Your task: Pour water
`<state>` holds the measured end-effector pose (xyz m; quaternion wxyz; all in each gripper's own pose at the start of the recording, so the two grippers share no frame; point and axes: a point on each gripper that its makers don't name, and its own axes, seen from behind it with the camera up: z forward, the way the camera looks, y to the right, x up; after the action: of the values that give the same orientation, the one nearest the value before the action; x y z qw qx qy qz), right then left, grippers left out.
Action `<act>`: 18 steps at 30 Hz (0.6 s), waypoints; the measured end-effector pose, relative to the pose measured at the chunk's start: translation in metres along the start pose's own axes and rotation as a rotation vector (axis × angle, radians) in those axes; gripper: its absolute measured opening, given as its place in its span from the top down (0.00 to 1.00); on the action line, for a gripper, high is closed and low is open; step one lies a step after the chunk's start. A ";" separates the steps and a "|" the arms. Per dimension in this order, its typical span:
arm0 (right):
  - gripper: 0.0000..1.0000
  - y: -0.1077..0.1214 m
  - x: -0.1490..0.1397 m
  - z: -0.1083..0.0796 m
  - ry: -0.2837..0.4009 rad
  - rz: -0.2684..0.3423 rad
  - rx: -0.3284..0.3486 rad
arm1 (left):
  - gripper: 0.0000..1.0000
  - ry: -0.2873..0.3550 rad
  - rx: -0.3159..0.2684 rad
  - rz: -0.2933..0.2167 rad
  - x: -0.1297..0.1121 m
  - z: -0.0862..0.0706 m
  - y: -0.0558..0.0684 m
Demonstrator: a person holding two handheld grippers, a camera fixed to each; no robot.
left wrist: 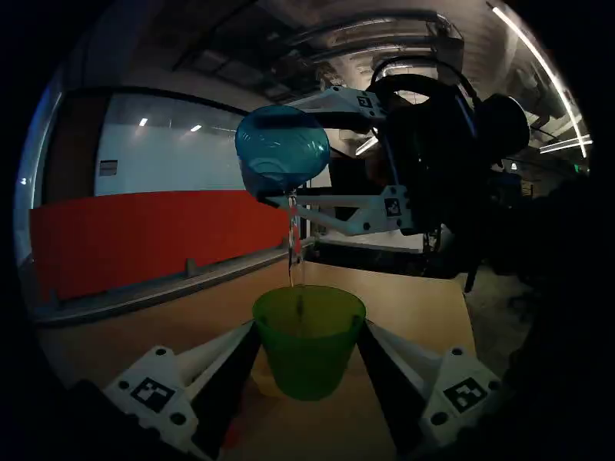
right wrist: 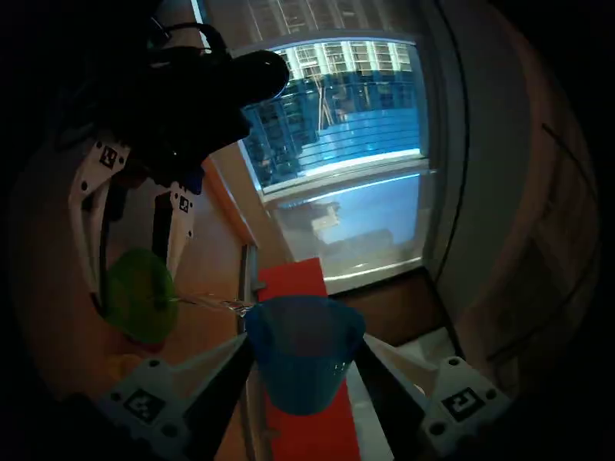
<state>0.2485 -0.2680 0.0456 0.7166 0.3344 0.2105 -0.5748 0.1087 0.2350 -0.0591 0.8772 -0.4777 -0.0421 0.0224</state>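
Water [left wrist: 293, 227] runs from the tipped blue plastic cup [left wrist: 280, 150] pinched in the right gripper [right wrist: 304, 342] into the green plastic cup [left wrist: 309, 357] the left gripper [left wrist: 309, 326] pinches.

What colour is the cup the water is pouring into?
Green. The cup shows best in the left gripper view.

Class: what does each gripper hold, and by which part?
Left gripper: the green cup, jaws pressing its opposite sides just below the rim. Right gripper: the tilted blue cup, gripped the same way across its sides.
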 end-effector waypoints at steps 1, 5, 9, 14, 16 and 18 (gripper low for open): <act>0.12 0.001 0.000 0.000 0.000 -0.004 -0.002 | 0.15 0.000 0.000 0.000 0.000 0.000 0.000; 0.12 0.003 0.002 0.001 0.001 -0.020 -0.008 | 0.15 0.000 0.001 0.001 0.001 0.000 0.000; 0.12 0.005 0.004 0.002 0.004 -0.030 -0.013 | 0.15 0.002 -0.001 0.001 0.002 0.000 0.001; 0.12 0.008 0.004 0.002 0.003 -0.052 -0.021 | 0.15 0.003 -0.002 0.001 0.002 0.000 0.000; 0.12 0.009 0.005 0.002 0.003 -0.061 -0.023 | 0.15 0.003 -0.003 0.000 0.002 0.001 0.000; 0.12 0.010 0.005 0.002 0.003 -0.069 -0.025 | 0.15 0.003 -0.004 0.000 0.002 0.001 0.000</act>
<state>0.2593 -0.2716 0.0456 0.7002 0.3188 0.2298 -0.5960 0.1105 0.2358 -0.0588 0.8764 -0.4793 -0.0410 0.0216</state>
